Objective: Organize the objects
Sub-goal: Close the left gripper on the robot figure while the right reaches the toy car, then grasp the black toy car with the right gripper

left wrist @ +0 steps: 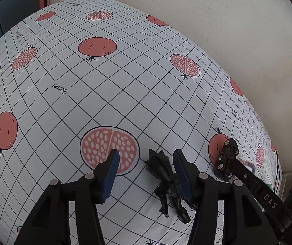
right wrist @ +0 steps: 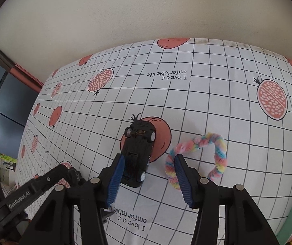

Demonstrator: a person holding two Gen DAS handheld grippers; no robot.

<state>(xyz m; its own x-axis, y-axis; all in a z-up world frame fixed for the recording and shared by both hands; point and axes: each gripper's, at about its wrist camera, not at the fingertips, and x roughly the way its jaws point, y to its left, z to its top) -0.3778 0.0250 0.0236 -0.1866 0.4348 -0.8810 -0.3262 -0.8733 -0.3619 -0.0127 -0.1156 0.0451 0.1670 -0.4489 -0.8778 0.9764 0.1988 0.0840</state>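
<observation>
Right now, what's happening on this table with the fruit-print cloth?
A person is sorting small toys using a hand-held gripper in each hand. The left hand-held gripper is open above a black dragon-like figurine lying on the pomegranate tablecloth, not gripping it. The right hand-held gripper is open too; a black toy car, underside toward the camera, sits against its left finger, unclamped. A pastel fuzzy ring lies beside the car.

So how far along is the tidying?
Nothing looks sorted yet. The black toy car is tipped against one finger of the open right gripper; the open left gripper hovers by the black plastic figurine. The pastel fuzzy loop lies loose.
</observation>
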